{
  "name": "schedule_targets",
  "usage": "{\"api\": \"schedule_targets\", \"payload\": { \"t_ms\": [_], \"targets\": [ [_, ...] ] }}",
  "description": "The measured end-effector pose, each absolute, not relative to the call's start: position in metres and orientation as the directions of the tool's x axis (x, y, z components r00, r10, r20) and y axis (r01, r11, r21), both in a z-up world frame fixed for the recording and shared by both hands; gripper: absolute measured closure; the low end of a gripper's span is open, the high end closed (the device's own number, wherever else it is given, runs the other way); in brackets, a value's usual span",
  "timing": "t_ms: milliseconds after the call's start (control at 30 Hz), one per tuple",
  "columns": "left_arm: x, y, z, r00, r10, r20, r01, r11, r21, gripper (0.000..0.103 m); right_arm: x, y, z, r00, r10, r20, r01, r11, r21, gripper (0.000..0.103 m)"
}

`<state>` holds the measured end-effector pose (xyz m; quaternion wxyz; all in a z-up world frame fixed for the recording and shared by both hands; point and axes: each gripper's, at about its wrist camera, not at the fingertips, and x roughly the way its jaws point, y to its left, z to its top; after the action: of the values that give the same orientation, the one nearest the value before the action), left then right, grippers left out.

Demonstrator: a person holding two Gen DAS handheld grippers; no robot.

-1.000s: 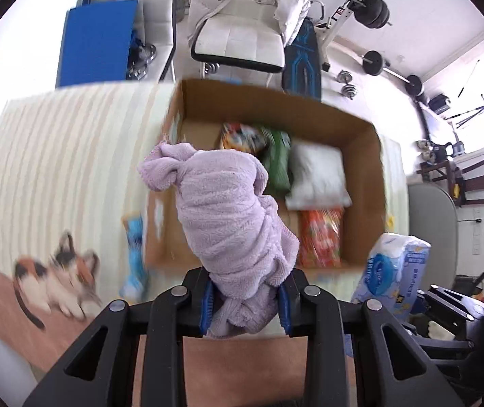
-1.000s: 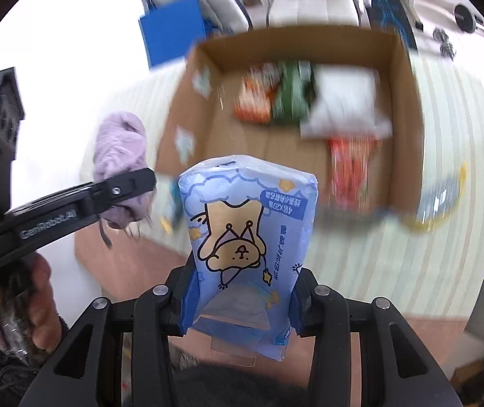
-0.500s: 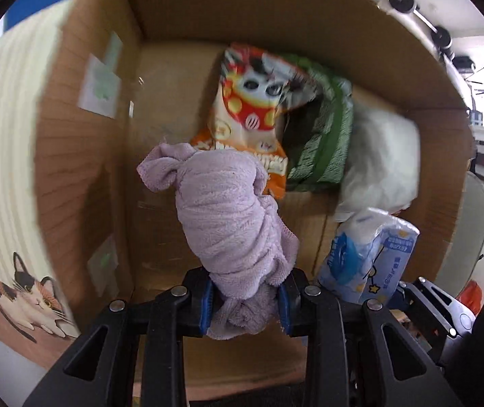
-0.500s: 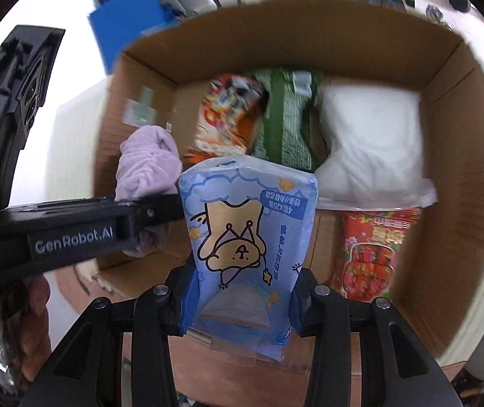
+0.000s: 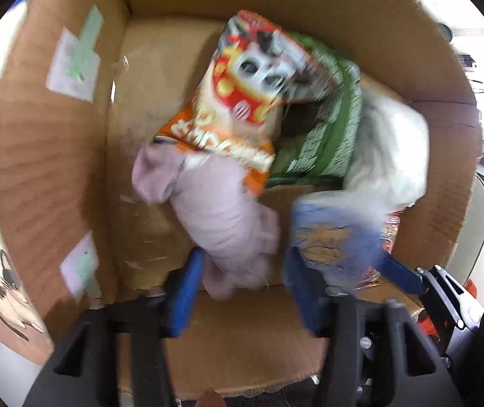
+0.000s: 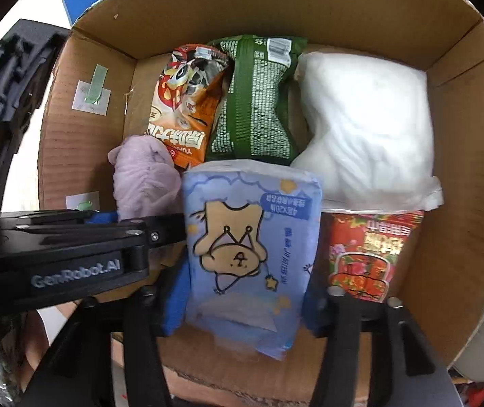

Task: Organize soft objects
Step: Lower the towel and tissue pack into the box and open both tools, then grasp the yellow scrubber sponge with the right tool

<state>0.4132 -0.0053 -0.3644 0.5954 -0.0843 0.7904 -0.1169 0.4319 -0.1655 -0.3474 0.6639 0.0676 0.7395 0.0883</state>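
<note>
**Both grippers down inside the cardboard box**

Left wrist view, blurred: the left gripper (image 5: pixel 245 291) has its blue pads spread wide. The lilac towel (image 5: pixel 215 213) lies between them on the box floor, touching the pad at 7 o'clock and clear of the other. The towel's far end meets the orange snack bag (image 5: pixel 238 101) at 12 o'clock. A green packet (image 5: pixel 330 135) and a white pillow (image 5: pixel 388 156) sit toward 2 o'clock. The cardboard box (image 5: pixel 48 135) wall fills the 9 o'clock side.

Right wrist view: the right gripper (image 6: pixel 242 308) pinches the blue tissue pack (image 6: pixel 252 254) between its pads, low inside the box (image 6: pixel 462 169). The towel (image 6: pixel 143 176) lies at 10 o'clock from the pack, beside the left gripper's (image 6: pixel 106 224) black arm. The orange snack bag (image 6: pixel 184 101), green packet (image 6: pixel 255 98) and pillow (image 6: pixel 367 125) line the far wall; a red packet (image 6: pixel 367 254) lies at 3 o'clock.
</note>
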Motion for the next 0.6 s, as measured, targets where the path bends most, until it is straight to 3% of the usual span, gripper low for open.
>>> {"api": "schedule_targets", "payload": {
  "t_ms": [33, 200, 300, 367, 433, 467, 600],
  "targets": [
    [0.412, -0.005, -0.357, -0.261, -0.274, -0.926, 0.013, 0.958, -0.287, 0.024, 0.433, -0.169, -0.349, -0.102, 0.210, -0.973, -0.024, 0.977, 0.213, 0.031],
    [0.399, -0.004, -0.322, -0.188, -0.258, -0.948, 0.034, 0.963, -0.269, 0.018, 0.431, -0.176, -0.334, -0.081, 0.202, -0.976, -0.031, 0.978, 0.205, 0.030],
    [0.390, -0.002, -0.296, -0.100, -0.208, -0.973, 0.057, 0.975, -0.215, 0.017, 0.424, -0.180, -0.320, -0.059, 0.197, -0.979, -0.035, 0.979, 0.199, 0.020],
    [0.384, 0.001, -0.279, -0.034, -0.172, -0.985, 0.069, 0.982, -0.174, 0.004, 0.418, -0.179, -0.311, -0.040, 0.171, -0.985, -0.049, 0.984, 0.172, 0.019],
    [0.377, 0.005, -0.263, 0.032, -0.148, -0.989, 0.070, 0.987, -0.145, 0.002, 0.411, -0.178, -0.302, -0.012, 0.159, -0.987, -0.061, 0.985, 0.159, 0.003],
    [0.373, 0.008, -0.257, 0.063, -0.134, -0.989, 0.066, 0.989, -0.130, 0.002, 0.406, -0.180, -0.298, 0.002, 0.151, -0.989, -0.066, 0.986, 0.150, 0.000],
    [0.358, 0.006, -0.235, 0.173, -0.097, -0.980, 0.033, 0.995, -0.092, 0.002, 0.384, -0.184, -0.276, 0.074, 0.118, -0.990, -0.089, 0.990, 0.112, 0.000]
  ]
}}
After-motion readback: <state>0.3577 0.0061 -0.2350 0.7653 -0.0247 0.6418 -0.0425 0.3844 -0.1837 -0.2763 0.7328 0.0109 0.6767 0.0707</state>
